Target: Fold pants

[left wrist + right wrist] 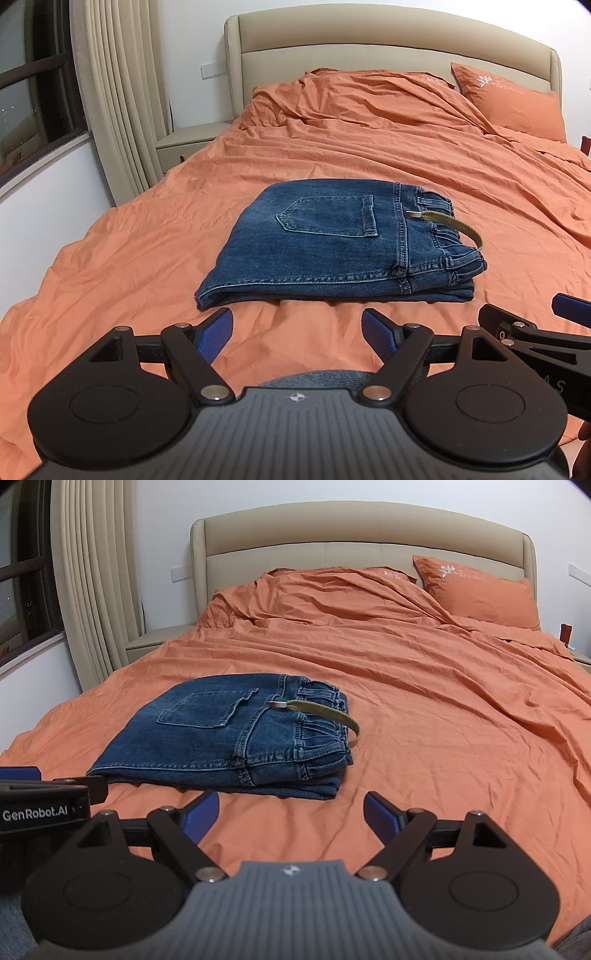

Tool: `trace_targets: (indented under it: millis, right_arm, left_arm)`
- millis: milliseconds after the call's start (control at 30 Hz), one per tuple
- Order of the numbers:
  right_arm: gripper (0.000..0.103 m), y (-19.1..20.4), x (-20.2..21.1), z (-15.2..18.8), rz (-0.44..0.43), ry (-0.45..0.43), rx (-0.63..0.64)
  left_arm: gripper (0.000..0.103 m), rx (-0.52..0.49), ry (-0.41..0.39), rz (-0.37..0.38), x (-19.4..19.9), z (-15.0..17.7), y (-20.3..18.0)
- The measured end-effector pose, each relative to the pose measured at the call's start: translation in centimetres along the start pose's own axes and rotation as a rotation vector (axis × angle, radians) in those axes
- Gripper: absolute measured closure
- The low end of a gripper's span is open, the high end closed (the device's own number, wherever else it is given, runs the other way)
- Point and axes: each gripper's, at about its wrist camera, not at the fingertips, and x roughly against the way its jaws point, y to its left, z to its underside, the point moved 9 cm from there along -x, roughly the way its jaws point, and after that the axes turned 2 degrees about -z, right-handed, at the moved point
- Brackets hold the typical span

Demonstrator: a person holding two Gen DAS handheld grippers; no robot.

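Left wrist view, pants: I see the folded blue denim pants (332, 243) lying as a compact stack on the rumpled orange bedsheet (147, 236), back pocket up, waistband to the right.
Left wrist view, belt: an olive webbing belt (456, 227) loops out of the waistband past the stack's right edge.
Left wrist view, left gripper (297, 330): its blue-padded fingers are spread wide, holding nothing, just short of the stack's near edge.
Right wrist view, pants: the same stack (229, 734) sits ahead and to the left, several layers showing at the near edge.
Right wrist view, right gripper (290, 812): fingers spread apart and empty, over bare sheet near the waistband corner.
Handling: I judge the denim thick, fairly heavy and limp, not slippery; the layers could slide apart if lifted by one side.
Hold: I would pinch all layers at the near edge, one gripper by each corner, clear of the loose belt.
Progress: the fold looks essentially done.
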Motion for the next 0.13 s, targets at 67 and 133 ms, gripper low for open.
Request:
trace_targets:
  millis: [67, 133]
  right_arm:
    - [0.021, 0.04, -0.01, 0.0, 0.0, 0.0, 0.0]
    - [0.021, 0.03, 0.04, 0.07, -0.001, 0.001, 0.001]
  left_arm:
    - [0.011, 0.0, -0.002, 0.002, -0.02, -0.05, 0.09]
    - [0.011, 0.001, -0.003, 0.002, -0.07, -0.09, 0.16]
